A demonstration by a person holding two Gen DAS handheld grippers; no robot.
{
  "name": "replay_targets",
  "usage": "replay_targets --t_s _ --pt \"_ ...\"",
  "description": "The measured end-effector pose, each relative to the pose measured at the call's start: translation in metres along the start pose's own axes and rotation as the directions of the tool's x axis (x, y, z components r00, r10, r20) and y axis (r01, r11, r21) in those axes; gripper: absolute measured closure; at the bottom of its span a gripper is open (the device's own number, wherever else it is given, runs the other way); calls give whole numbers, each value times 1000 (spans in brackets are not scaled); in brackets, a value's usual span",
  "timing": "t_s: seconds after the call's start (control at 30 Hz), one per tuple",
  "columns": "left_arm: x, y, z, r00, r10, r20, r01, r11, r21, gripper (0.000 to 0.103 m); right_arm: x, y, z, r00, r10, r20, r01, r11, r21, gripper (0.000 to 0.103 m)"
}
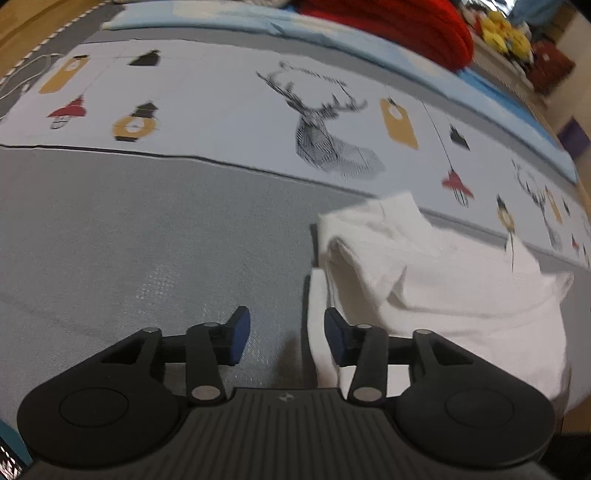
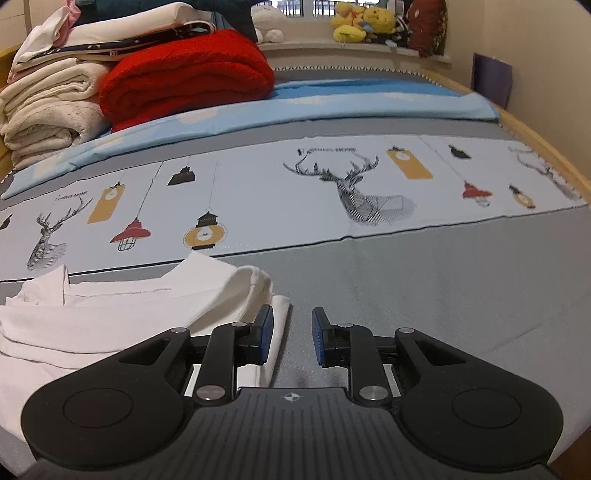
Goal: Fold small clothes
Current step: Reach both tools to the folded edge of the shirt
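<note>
A small white garment lies partly folded on the grey bed cover, at the right in the left wrist view and at the lower left in the right wrist view. My left gripper is open and empty, its right finger over the garment's left edge. My right gripper is open and empty, its left finger at the garment's right edge, with the gap over grey cover.
A white sheet printed with deer and lanterns runs across the bed behind the garment. A red blanket and stacked cream towels sit at the back left. Yellow plush toys line the windowsill. A wooden bed rim runs along the right.
</note>
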State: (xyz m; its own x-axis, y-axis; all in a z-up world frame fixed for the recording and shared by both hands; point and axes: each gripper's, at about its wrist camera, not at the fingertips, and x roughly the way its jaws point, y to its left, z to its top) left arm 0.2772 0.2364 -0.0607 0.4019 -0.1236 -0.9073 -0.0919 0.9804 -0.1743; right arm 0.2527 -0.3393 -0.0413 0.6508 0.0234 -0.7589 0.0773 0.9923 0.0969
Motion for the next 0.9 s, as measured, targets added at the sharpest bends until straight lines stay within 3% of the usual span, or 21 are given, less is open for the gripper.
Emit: replay_targets --t_s 0.2,0.4,0.5,0.6,0.9 --pt "19 -8 -8 999 -9 -41 12 998 68 46 15 18 -2 996 55 -69 -61 993 -97 68" --pt "31 -21 5 1000 -10 -24 11 997 82 46 52 42 -6 983 20 -184 -61 974 -220 68" --pt "40 -35 11 999 33 -14 -31 988 150 46 68 48 -6 980 -21 -196 -35 960 -277 68" --pt "46 -42 21 999 33 1 -33 984 174 46 79 46 -1 980 -41 -194 -14 962 -272 68" --pt "68 -44 57 998 -49 32 46 996 79 46 102 40 23 991 -16 -134 -8 985 -174 68"
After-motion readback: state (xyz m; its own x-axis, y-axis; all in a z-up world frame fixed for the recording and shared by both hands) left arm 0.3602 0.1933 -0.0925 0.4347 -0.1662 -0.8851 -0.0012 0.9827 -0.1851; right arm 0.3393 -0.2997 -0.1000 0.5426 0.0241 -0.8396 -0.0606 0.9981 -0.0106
